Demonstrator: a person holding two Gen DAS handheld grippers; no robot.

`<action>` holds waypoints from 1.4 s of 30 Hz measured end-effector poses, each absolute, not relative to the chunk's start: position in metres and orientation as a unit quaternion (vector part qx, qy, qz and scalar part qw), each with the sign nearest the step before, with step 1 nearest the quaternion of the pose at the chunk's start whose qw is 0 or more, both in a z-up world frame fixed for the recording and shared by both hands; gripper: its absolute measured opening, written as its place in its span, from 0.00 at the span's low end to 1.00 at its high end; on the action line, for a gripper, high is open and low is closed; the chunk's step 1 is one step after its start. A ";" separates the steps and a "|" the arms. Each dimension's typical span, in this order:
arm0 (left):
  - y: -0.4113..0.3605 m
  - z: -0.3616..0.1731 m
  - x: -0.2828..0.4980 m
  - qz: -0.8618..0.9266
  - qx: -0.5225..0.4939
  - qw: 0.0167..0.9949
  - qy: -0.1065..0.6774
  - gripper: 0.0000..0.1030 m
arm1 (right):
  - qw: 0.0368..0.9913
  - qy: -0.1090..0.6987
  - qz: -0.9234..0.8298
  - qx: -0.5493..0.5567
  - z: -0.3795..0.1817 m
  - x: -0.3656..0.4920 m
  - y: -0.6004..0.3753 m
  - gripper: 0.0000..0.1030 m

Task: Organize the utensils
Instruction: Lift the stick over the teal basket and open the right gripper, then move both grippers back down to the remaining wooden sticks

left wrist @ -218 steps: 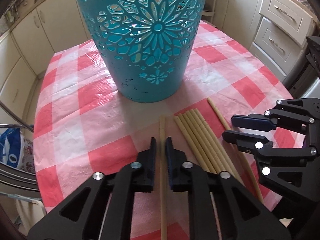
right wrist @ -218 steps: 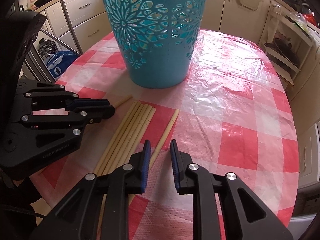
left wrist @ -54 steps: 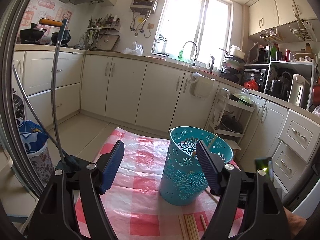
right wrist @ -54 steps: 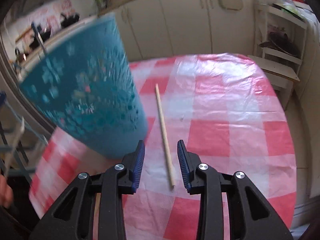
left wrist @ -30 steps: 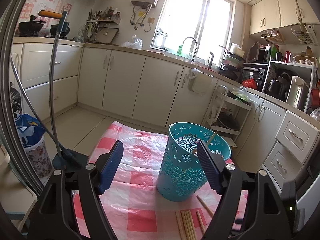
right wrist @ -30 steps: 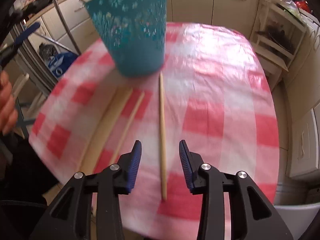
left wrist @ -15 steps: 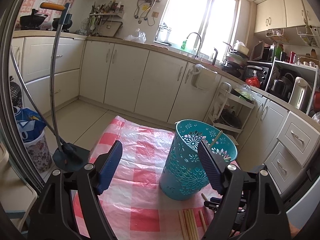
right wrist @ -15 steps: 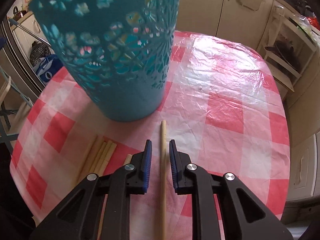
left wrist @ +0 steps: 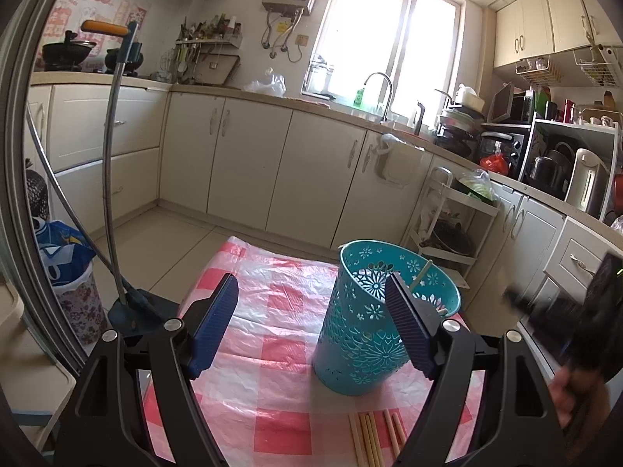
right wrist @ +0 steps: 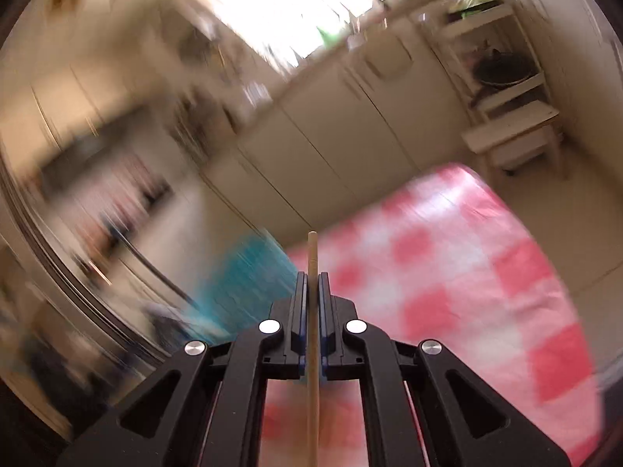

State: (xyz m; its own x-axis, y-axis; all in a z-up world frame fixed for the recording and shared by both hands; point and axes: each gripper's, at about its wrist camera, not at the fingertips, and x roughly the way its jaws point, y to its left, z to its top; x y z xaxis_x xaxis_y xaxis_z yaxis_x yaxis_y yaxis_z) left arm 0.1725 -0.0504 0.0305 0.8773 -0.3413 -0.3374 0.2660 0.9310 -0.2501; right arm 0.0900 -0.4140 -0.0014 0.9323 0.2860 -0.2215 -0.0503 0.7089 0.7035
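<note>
My right gripper point(right wrist: 312, 292) is clamped on one chopstick point(right wrist: 312, 257), its tip poking past the pads; view blurred. My left gripper point(left wrist: 311, 325) stands wide apart, holding nothing. Teal basket point(left wrist: 366, 350) upright on the checked tablecloth point(left wrist: 272, 350); remaining chopsticks point(left wrist: 370, 439) lie just before it.

Bright window point(left wrist: 389, 46) over sink, cream cabinets point(left wrist: 249, 163), pale tiled floor point(left wrist: 175, 241), checked tablecloth point(left wrist: 280, 334)
</note>
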 end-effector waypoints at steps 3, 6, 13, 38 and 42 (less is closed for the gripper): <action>-0.052 0.032 0.165 -0.152 -0.103 0.967 0.175 0.72 | 0.882 0.024 0.129 0.452 0.017 0.080 -0.418 0.06; -0.053 0.035 0.158 -0.147 -0.105 0.971 0.158 0.72 | 0.865 -0.048 0.132 0.482 0.025 0.084 -0.410 0.06; -0.055 0.045 0.151 -0.140 -0.084 0.980 0.117 0.72 | 0.860 -0.088 0.083 0.495 0.024 0.120 -0.399 0.06; -0.050 0.049 0.169 -0.137 -0.085 0.977 0.136 0.74 | 0.963 0.081 0.065 0.248 0.018 0.133 -0.338 0.29; -0.039 0.047 0.165 -0.135 -0.091 0.976 0.142 0.75 | 0.964 0.069 0.086 0.240 0.037 0.101 -0.334 0.41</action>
State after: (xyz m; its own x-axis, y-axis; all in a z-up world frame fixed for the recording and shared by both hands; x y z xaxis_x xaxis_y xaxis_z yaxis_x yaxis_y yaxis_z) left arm 0.1651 -0.0386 0.0475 0.9233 -0.2889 -0.2532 0.2375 0.9473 -0.2151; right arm 0.1005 -0.3336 0.0369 0.9757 0.1992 -0.0909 -0.1333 0.8697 0.4752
